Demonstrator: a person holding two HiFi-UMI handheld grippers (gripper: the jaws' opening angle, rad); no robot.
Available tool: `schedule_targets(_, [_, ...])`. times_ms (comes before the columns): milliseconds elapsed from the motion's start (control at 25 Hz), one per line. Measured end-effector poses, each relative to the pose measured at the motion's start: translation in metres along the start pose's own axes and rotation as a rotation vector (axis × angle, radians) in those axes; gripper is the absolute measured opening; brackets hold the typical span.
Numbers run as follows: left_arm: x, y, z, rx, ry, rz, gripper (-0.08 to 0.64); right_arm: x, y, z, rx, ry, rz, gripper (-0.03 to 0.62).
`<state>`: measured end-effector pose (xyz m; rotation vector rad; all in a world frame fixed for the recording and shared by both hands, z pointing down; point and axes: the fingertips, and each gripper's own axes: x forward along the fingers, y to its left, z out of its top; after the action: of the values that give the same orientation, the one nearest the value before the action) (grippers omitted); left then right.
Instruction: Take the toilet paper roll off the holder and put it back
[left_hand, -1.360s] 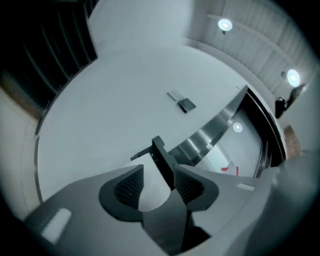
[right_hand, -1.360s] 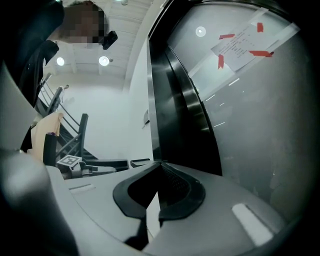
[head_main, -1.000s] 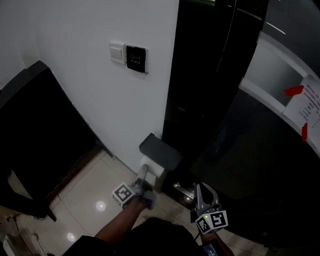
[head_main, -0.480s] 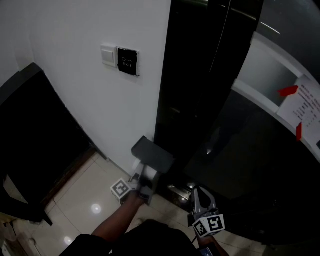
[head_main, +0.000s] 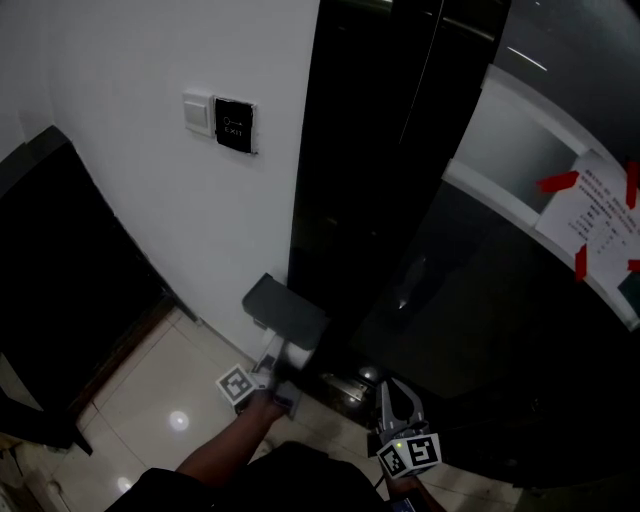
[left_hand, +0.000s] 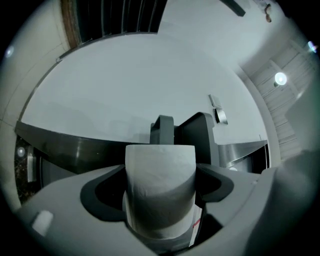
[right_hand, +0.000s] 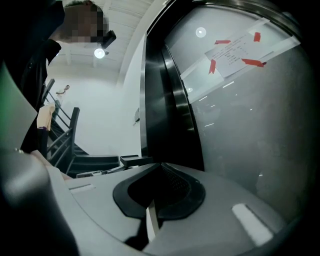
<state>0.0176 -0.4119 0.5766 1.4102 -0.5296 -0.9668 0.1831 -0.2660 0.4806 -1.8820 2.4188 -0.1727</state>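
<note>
The white toilet paper roll (left_hand: 160, 165) stands upright between the jaws of my left gripper (left_hand: 160, 176). The jaws are closing and their dark pads (left_hand: 107, 192) touch its two sides. Behind the roll are the holder's grey post (left_hand: 162, 129) and dark cover (left_hand: 196, 131). In the head view my left gripper (head_main: 276, 362) reaches in under the grey holder (head_main: 285, 308) on the white wall, and the roll is mostly hidden there. My right gripper (head_main: 388, 398) hangs lower right, away from the holder; its jaws (right_hand: 154, 196) are shut with nothing in them.
A white switch and a black exit button (head_main: 236, 126) sit on the wall above. A glossy black column (head_main: 380, 150) stands right of the holder, with a metal floor fitting (head_main: 347, 386) at its foot. Glass with a taped paper notice (head_main: 590, 212) curves at right. A dark panel (head_main: 60, 260) is at left.
My left gripper has moved in under the holder and now covers the roll, which showed white below the cover before. The right gripper stays low at the right.
</note>
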Motion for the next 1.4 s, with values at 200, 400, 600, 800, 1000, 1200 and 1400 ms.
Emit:
schedule_targets(200, [0.001,0.0,-0.022,-0.019,0.035,-0.006,0.423,-0.008,-0.01,0.0,0.005,-0.003,-0.013,0.014])
schedule_targets(400, [-0.002,0.005,-0.046,-0.028,0.083,0.005,0.423,-0.015,-0.015,0.002,0.014,-0.016,-0.015,0.014])
schedule_targets(600, [-0.006,0.01,-0.079,-0.042,0.174,0.024,0.423,-0.022,-0.018,0.007,0.017,-0.031,-0.016,0.014])
schedule_targets(800, [-0.01,0.003,-0.101,-0.052,0.245,0.02,0.423,-0.03,-0.02,0.01,0.022,-0.04,-0.014,0.014])
schedule_targets(1000, [-0.022,-0.016,-0.125,-0.022,0.344,-0.011,0.423,-0.038,-0.02,0.005,0.027,-0.036,-0.014,0.014])
schedule_targets(1200, [-0.039,-0.04,-0.137,0.103,0.432,-0.048,0.423,-0.041,-0.019,0.001,0.034,-0.044,0.005,0.014])
schedule_targets(1400, [-0.061,-0.056,-0.118,0.37,0.44,-0.025,0.423,-0.035,-0.007,-0.002,0.046,-0.033,0.048,0.014])
